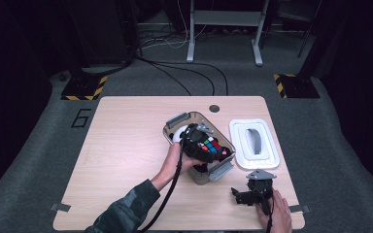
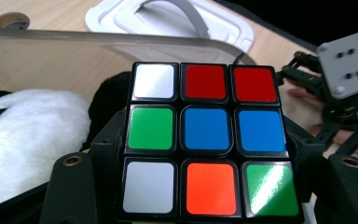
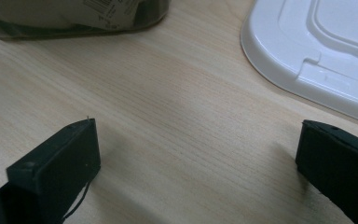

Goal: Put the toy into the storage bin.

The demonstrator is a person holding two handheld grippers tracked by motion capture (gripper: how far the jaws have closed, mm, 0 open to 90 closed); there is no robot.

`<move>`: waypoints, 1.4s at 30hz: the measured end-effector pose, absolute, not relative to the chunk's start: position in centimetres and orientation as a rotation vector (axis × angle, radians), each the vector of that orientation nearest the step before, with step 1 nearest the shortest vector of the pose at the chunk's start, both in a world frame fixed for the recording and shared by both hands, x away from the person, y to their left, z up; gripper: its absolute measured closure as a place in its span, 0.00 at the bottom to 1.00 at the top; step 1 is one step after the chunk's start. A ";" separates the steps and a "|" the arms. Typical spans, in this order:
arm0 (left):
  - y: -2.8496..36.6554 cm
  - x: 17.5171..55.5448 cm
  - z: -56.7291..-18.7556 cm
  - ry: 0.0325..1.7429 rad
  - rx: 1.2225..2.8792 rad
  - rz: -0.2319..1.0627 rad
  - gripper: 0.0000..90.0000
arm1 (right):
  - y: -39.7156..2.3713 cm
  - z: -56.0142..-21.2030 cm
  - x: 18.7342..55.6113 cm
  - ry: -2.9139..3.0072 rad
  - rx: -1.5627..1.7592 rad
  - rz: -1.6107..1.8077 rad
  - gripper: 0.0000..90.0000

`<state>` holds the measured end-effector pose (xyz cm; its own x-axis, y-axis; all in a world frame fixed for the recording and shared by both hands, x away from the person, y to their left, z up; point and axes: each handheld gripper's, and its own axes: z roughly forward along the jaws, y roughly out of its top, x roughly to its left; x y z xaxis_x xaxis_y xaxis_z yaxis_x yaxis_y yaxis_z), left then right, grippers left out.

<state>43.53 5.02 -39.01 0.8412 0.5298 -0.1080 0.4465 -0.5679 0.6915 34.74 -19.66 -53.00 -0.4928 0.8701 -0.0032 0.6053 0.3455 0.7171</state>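
Note:
A scrambled puzzle cube [image 1: 210, 145] with coloured stickers is held over the clear plastic box [image 1: 175, 122] in the middle of the table. My left gripper [image 1: 205, 149] is shut on it. In the left gripper view the cube [image 2: 205, 140] sits between the black fingers [image 2: 72, 186], its top face showing white, red, green, blue and orange squares. A white and black plush toy [image 2: 23, 135] lies inside the box [image 2: 51, 60] beside it. My right gripper [image 1: 239, 195] rests on the table near the front right edge, open, with bare wood between its jaws [image 3: 196, 154].
The box's white lid [image 1: 238, 145] with a grey handle lies to the right of the box, close to the right gripper [image 3: 317, 46]. A greyish labelled tub [image 1: 199, 176] stands at the box's near corner. The left half of the table is bare wood.

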 end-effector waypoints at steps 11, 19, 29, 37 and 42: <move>5.4 42.8 -38.3 0.648 2.246 0.115 0.27 | -19.7 -53.0 34.7 2.228 1.297 0.940 0.00; 7.1 42.7 -36.6 0.636 2.155 0.132 0.25 | -19.7 -53.0 34.7 2.228 1.297 0.940 0.00; 7.1 44.2 -37.8 0.645 2.142 0.093 0.41 | -19.7 -53.0 34.7 2.228 1.297 0.940 0.00; 6.2 43.7 -38.5 0.587 2.206 0.073 0.54 | -19.7 -53.0 34.7 2.241 1.285 0.936 0.00; 6.2 43.7 -38.9 0.585 2.214 0.079 0.54 | -19.7 -53.0 34.7 2.241 1.284 0.936 0.00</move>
<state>43.70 6.22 -38.90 0.8898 0.4353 -0.1368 0.3836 -0.5514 0.7408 34.73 -19.74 -52.99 -0.5030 0.8642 -0.0073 0.6024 0.3567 0.7141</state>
